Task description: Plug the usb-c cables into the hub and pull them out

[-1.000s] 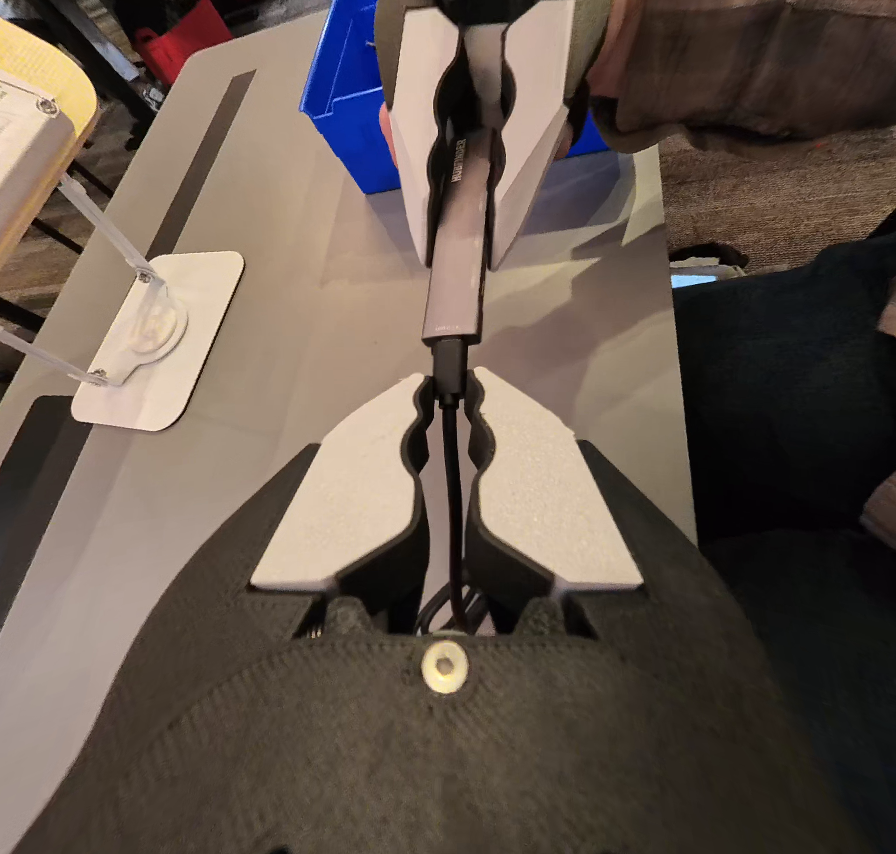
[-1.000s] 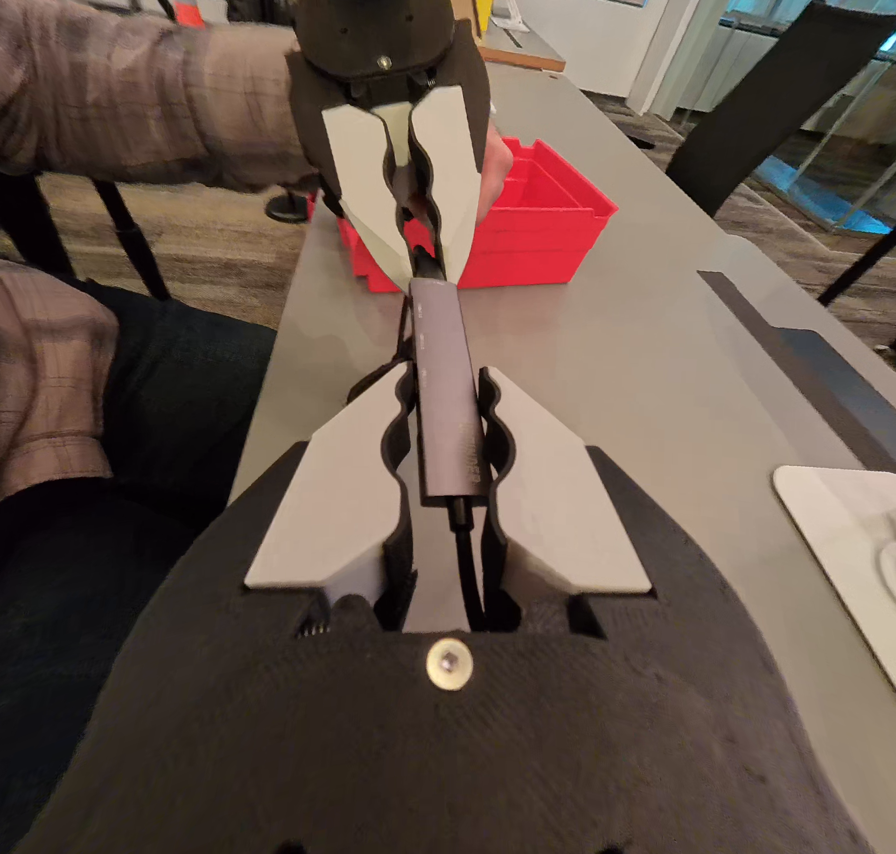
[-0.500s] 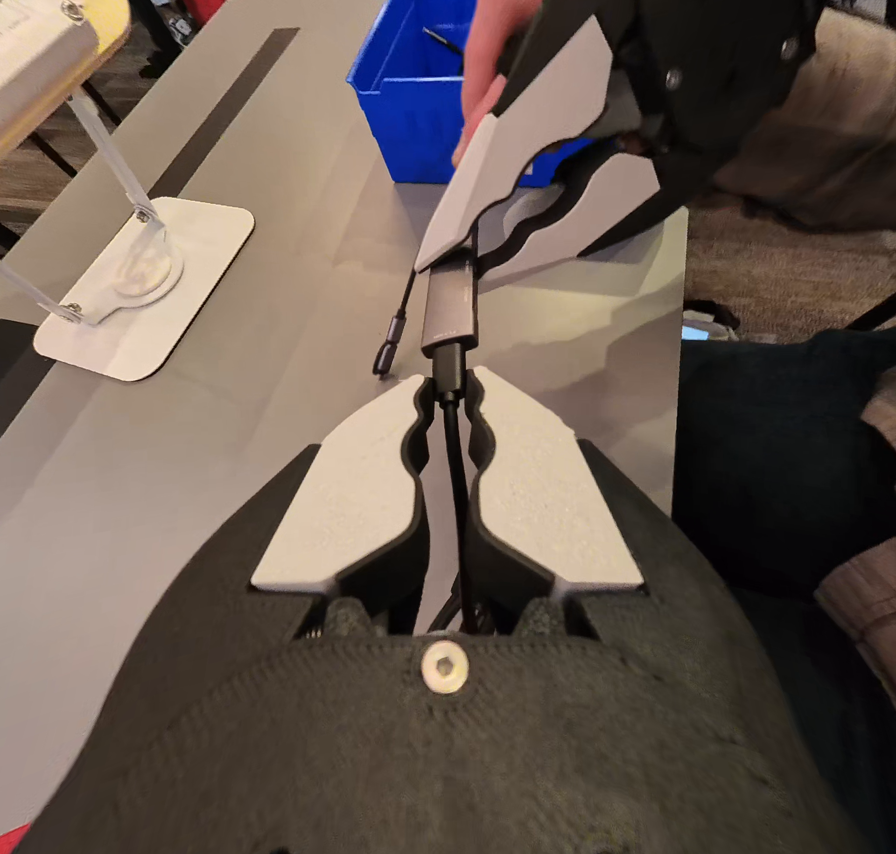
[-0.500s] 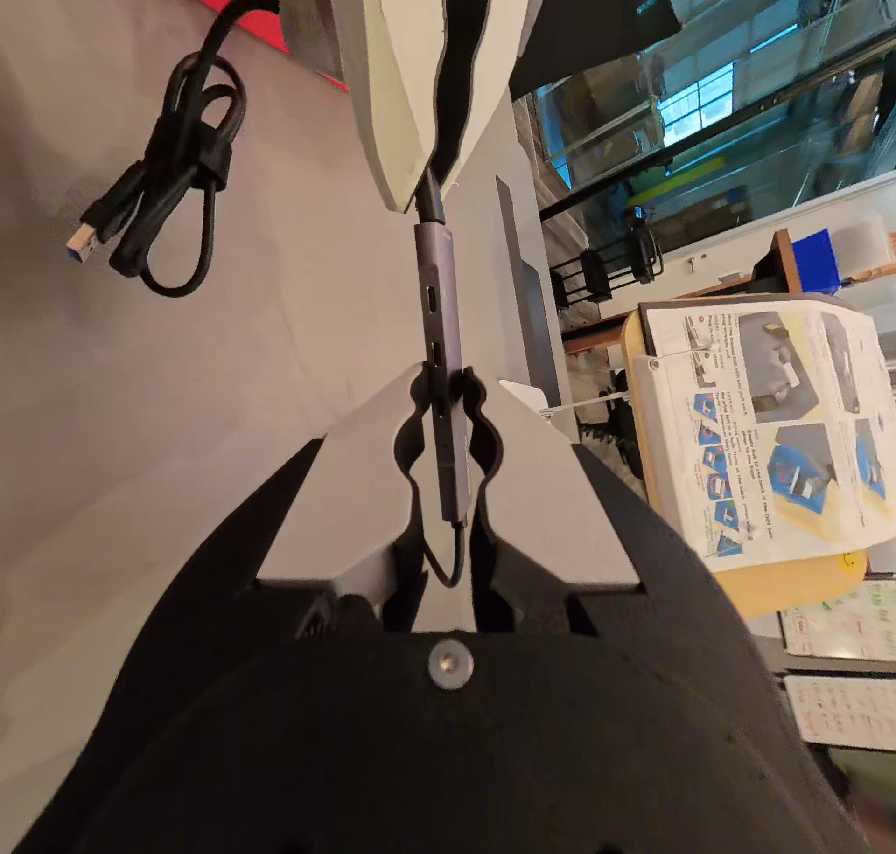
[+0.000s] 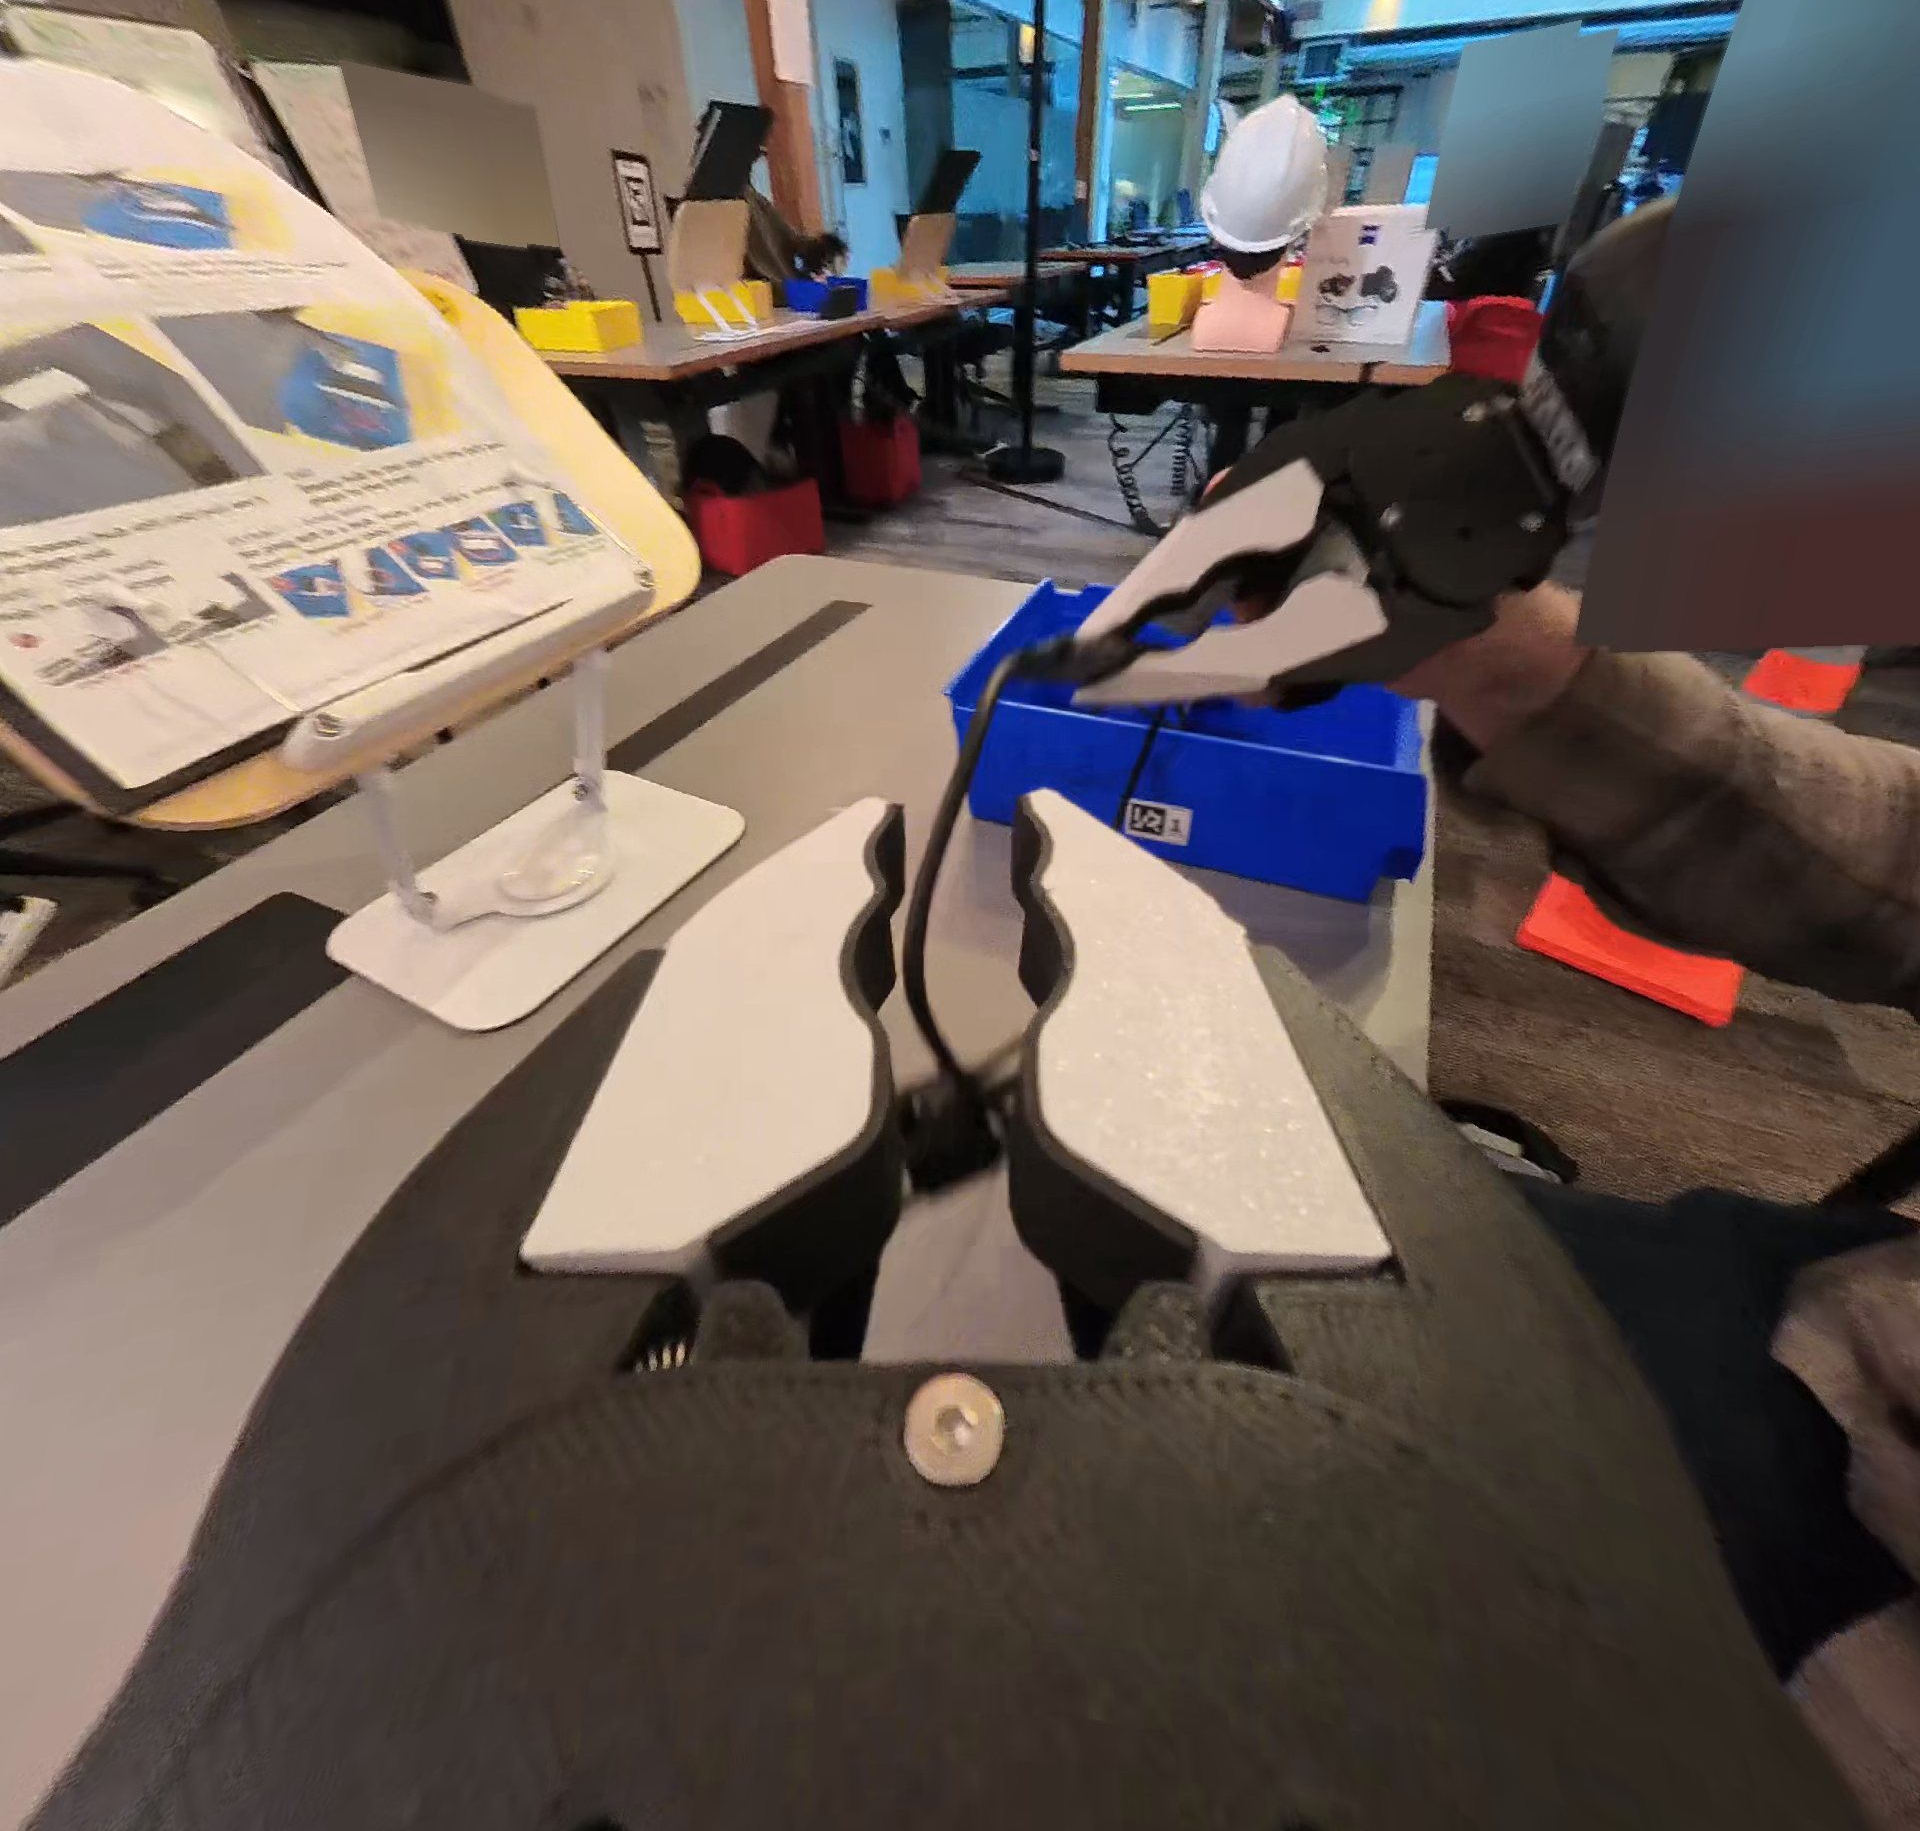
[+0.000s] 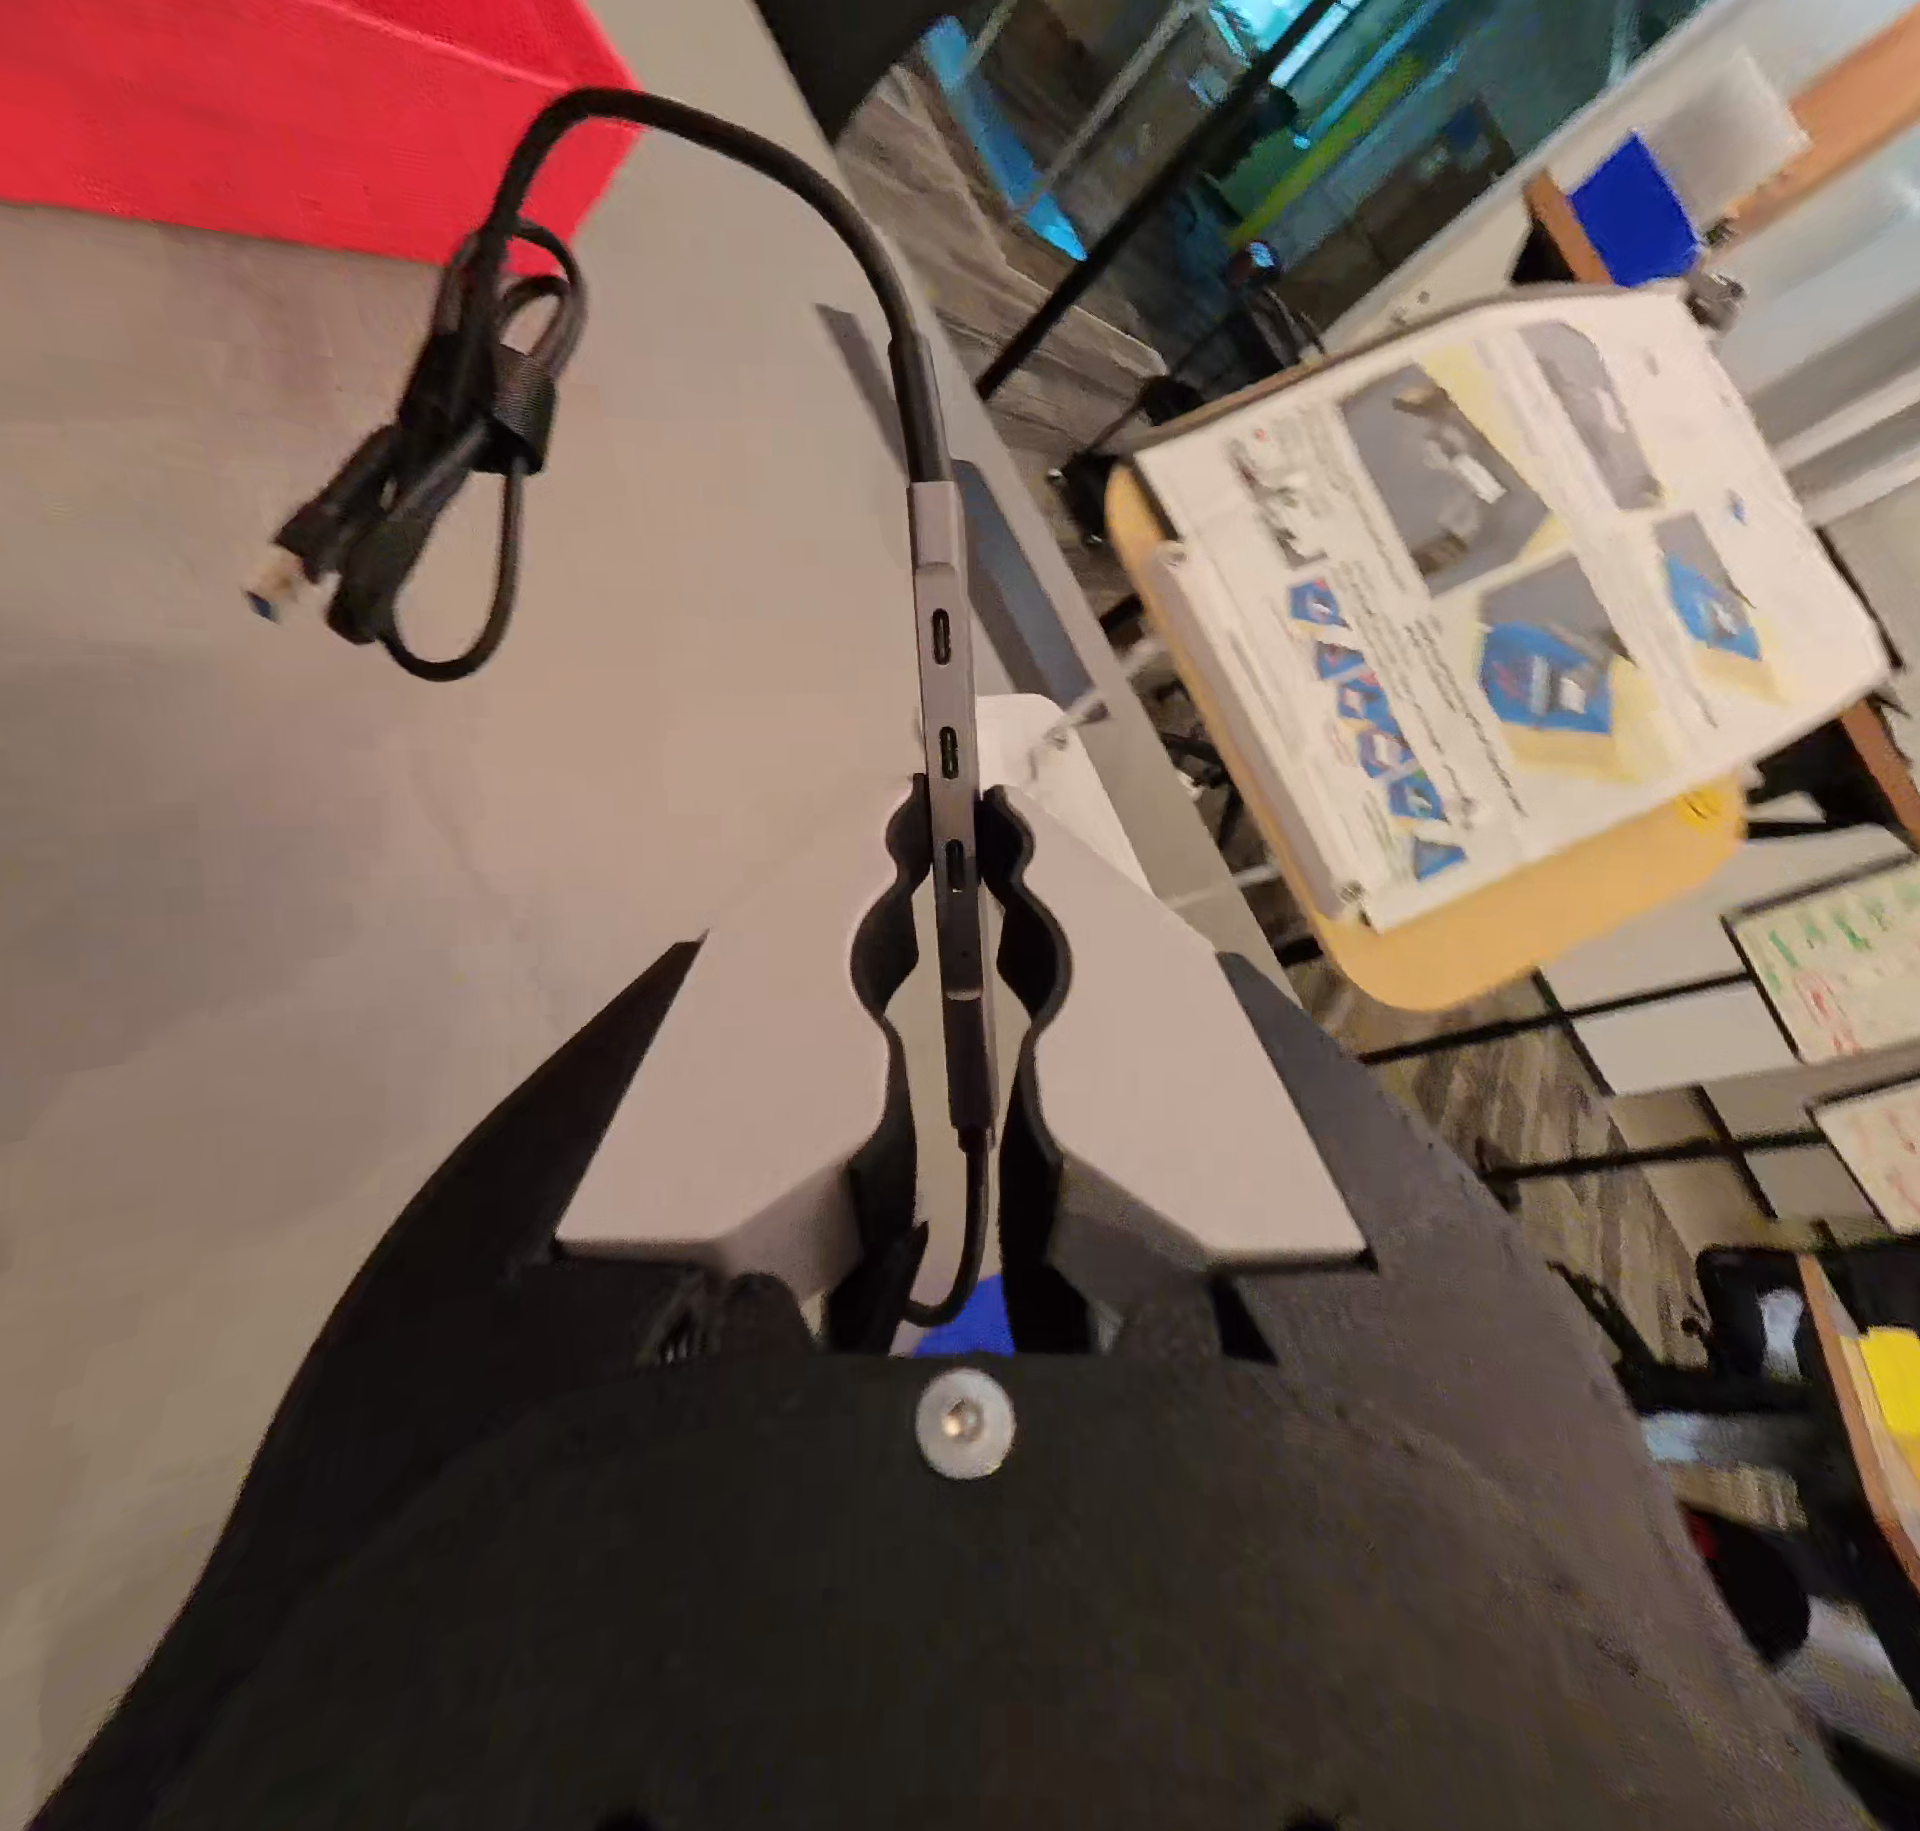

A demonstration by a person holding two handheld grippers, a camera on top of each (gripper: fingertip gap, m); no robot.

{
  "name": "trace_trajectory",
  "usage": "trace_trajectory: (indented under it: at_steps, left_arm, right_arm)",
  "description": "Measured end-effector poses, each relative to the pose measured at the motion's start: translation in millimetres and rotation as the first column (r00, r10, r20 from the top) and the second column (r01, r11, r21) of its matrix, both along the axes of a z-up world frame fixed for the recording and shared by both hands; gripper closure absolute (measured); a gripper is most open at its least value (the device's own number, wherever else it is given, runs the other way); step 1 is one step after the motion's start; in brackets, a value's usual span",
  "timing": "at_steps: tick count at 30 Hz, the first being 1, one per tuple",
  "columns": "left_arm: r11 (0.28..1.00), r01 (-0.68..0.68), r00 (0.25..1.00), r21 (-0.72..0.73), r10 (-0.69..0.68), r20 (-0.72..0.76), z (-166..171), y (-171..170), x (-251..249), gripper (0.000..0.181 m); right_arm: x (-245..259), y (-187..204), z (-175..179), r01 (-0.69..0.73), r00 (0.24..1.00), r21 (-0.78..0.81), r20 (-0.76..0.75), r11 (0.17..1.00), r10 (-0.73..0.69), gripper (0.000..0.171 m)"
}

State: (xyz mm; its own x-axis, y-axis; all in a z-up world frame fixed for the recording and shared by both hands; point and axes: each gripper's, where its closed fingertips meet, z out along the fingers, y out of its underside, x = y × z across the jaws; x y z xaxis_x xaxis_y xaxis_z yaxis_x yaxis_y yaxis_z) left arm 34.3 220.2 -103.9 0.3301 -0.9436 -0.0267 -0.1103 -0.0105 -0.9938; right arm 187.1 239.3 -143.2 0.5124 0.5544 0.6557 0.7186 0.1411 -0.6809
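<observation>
A grey table (image 5: 260,1106) lies under both tongs. A blue bin (image 5: 1195,794) sits just below the right tongs (image 5: 1091,664), which clench the slim grey hub (image 6: 951,742) edgewise, its length along their fingers. The black cable (image 6: 727,150) remains plugged into its far end. The left tongs (image 5: 956,846) stand released, cable slack between them, nearest it.
</observation>
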Motion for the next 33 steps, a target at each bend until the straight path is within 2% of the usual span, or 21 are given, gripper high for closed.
trace_trajectory:
  at_steps: [6,9,11,16,19,24,33]
  left_arm:
    - [0.998,-0.054,0.998,0.024,0.054,-0.012,1.2,8.2,-9.9,0.167]
    - [0.997,-0.075,0.996,0.036,0.077,-0.047,-5.0,11.1,-10.0,0.170]
    - [0.995,-0.090,0.993,0.036,0.092,-0.071,-10.0,13.3,-9.2,0.172]
    - [0.996,-0.085,0.990,0.035,0.088,-0.108,-19.5,12.6,-2.5,0.173]
    - [0.995,-0.089,0.986,0.038,0.094,-0.137,-26.0,13.5,0.0,0.174]
    - [0.996,-0.088,0.983,0.033,0.092,-0.159,-33.6,14.8,3.4,0.174]
    - [0.995,-0.097,0.979,0.038,0.102,-0.175,-38.6,17.5,0.6,0.174]
  right_arm:
    - [96.7,12.7,61.5,0.189,0.968,0.017,-0.171,0.982,-0.184,0.164]
    - [154.5,22.1,71.7,0.267,0.917,-0.033,-0.300,0.963,-0.265,0.164]
    - [190.0,29.0,66.4,0.307,0.875,-0.073,-0.371,0.949,-0.311,0.164]
    - [256.4,43.4,24.1,0.390,0.770,-0.169,-0.480,0.905,-0.421,0.164]
    - [280.5,48.3,-11.5,0.451,0.740,-0.228,-0.445,0.863,-0.504,0.164]
    - [288.7,52.6,-65.6,0.492,0.761,-0.316,-0.298,0.812,-0.577,0.164]
    - [290.7,48.9,-107.3,0.514,0.807,-0.352,-0.113,0.783,-0.580,0.164]
